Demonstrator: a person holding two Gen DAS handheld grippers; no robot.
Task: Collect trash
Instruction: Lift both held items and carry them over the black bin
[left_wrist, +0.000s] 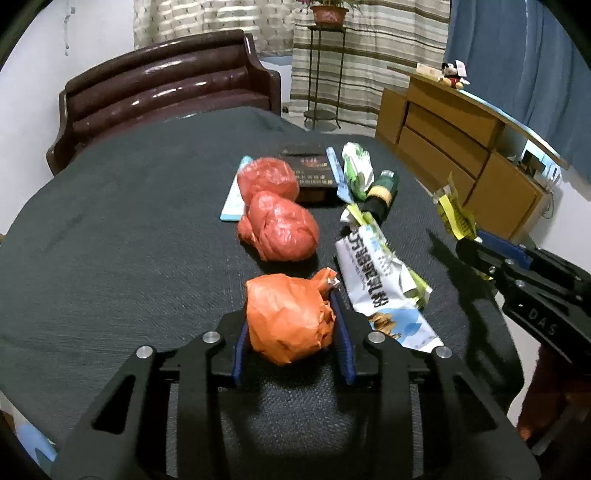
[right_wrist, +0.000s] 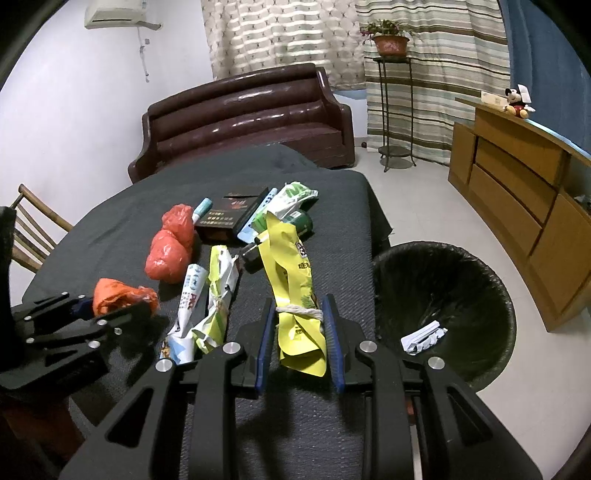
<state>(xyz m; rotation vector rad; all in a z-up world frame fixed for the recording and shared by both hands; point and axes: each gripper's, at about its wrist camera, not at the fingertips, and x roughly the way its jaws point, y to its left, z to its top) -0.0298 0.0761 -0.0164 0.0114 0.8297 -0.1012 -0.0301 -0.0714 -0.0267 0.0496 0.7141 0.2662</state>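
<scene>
Dark grey cloth covers the counter (left_wrist: 110, 229), behind which a brown leather sofa (right_wrist: 243, 114) and striped curtains (right_wrist: 436, 74) are seen. Trash is spread across the cloth. An orange plastic bag ball (left_wrist: 291, 317) lies between the blue pads of the left claw (left_wrist: 291, 332); the pads are pressed against both of its sides, so the ball is pinched. No earlier view is given. Two red plastic bag balls (left_wrist: 277, 225) lie further along the counter, touching each other, with a dark box (left_wrist: 310, 173) just beside the far one. A white printed wrapper (left_wrist: 380, 284) lies just right of the orange ball. The right claw (right_wrist: 301, 332) is closed on a yellow wrapper (right_wrist: 295, 288) tied with white string; the wrapper is held above the counter edge. A black-lined trash bin (right_wrist: 443, 306) stands on the floor to the right of the counter, with crumpled white paper (right_wrist: 424, 336) inside it.
</scene>
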